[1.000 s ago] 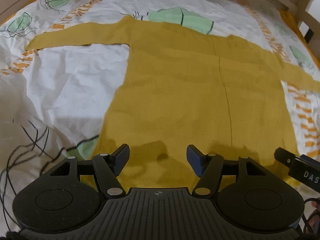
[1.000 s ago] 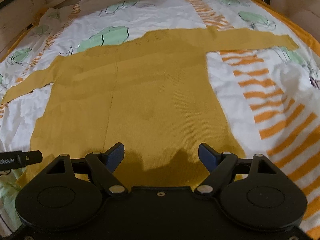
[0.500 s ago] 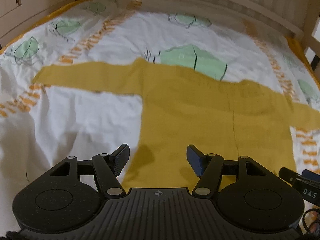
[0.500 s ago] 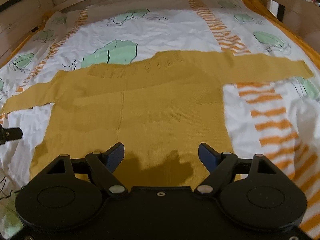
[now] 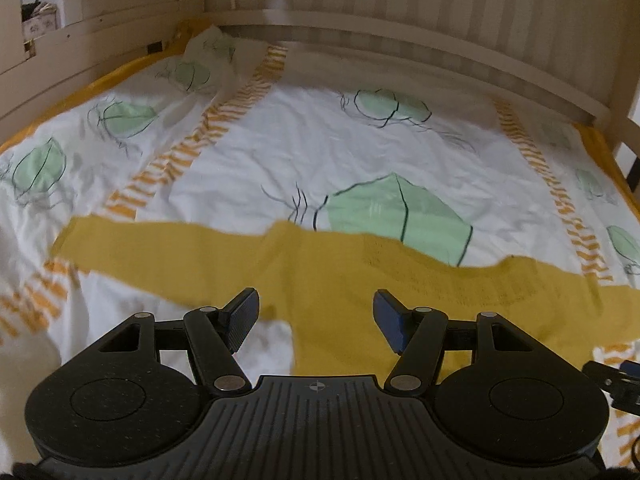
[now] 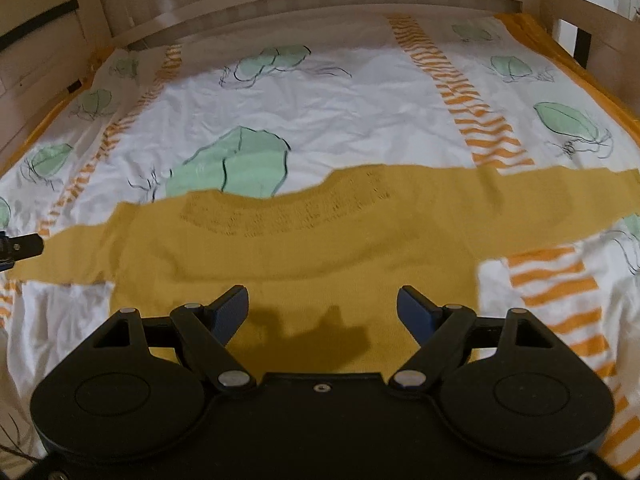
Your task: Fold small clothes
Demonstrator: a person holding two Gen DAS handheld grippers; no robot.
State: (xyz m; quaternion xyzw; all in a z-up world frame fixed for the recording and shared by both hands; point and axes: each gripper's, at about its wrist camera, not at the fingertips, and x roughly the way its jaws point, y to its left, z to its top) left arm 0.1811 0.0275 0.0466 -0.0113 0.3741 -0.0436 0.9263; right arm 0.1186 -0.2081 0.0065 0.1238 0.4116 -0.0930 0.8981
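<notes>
A mustard-yellow knit sweater [image 6: 304, 248] lies flat on the bed, sleeves spread to both sides, neckline towards the headboard. In the left wrist view its left sleeve [image 5: 160, 244] stretches out to the left and the body [image 5: 400, 288] fills the lower right. My left gripper [image 5: 316, 318] hovers open above the armpit of that sleeve, nothing between its fingers. My right gripper [image 6: 322, 312] hangs open above the sweater's chest, also empty. The sweater's lower half is hidden under both grippers.
The bed carries a white cover [image 6: 360, 112] printed with green leaves and orange stripes. A wooden slatted headboard [image 5: 400, 32] closes the far side, and wooden side rails [image 6: 592, 40] run along the edges. The other gripper's tip [image 6: 20, 246] shows at the left edge.
Both grippers have risen and moved towards the headboard, so the sweater has slid down the views and its hem is out of sight. The jaws stayed open.
</notes>
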